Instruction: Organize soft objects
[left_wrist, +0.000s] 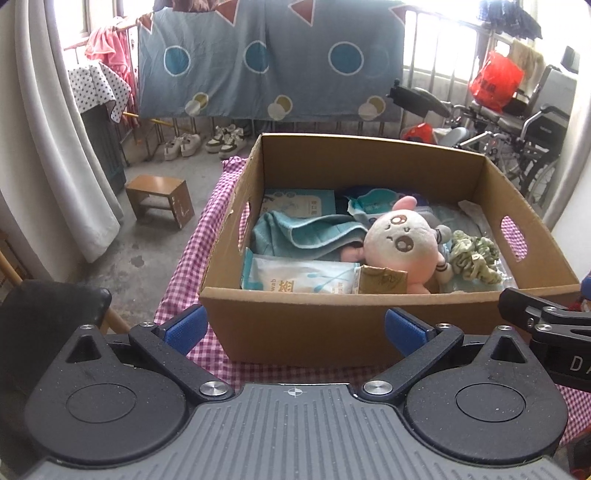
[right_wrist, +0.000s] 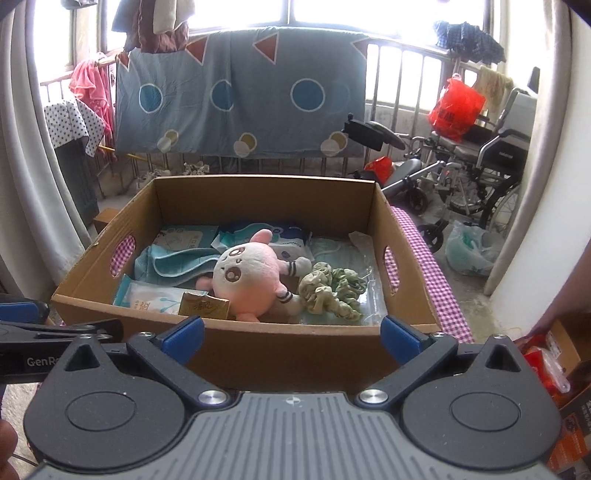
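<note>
On the pink checked tablecloth (left_wrist: 192, 254) sits the cardboard box (left_wrist: 306, 325), open-topped, near wall facing both cameras.

Left gripper (left_wrist: 295, 330): jaws wide, nothing between the blue pads, tips just short of the box's near wall; contact not clear. Right gripper (right_wrist: 291, 338): same, jaws wide and empty, tips level with the near wall.

Box contents, left to right:
- teal towel (left_wrist: 306, 236), folded, by the left wall, mid-depth
- cotton swab pack (left_wrist: 295, 277) against the near wall, left half
- brown tissue packet (left_wrist: 380, 282) just beside it, also at the near wall
- pink-and-white plush toy (left_wrist: 402, 243) at centre, face up, lying across the towel edge with its lower body against the tissue packet
- green scrunchies (left_wrist: 476, 258) touching the plush's right side, near the right wall

More flat packs (left_wrist: 299, 203) line the far wall; labels unreadable.

Each gripper shows at the edge of the other's view.
</note>
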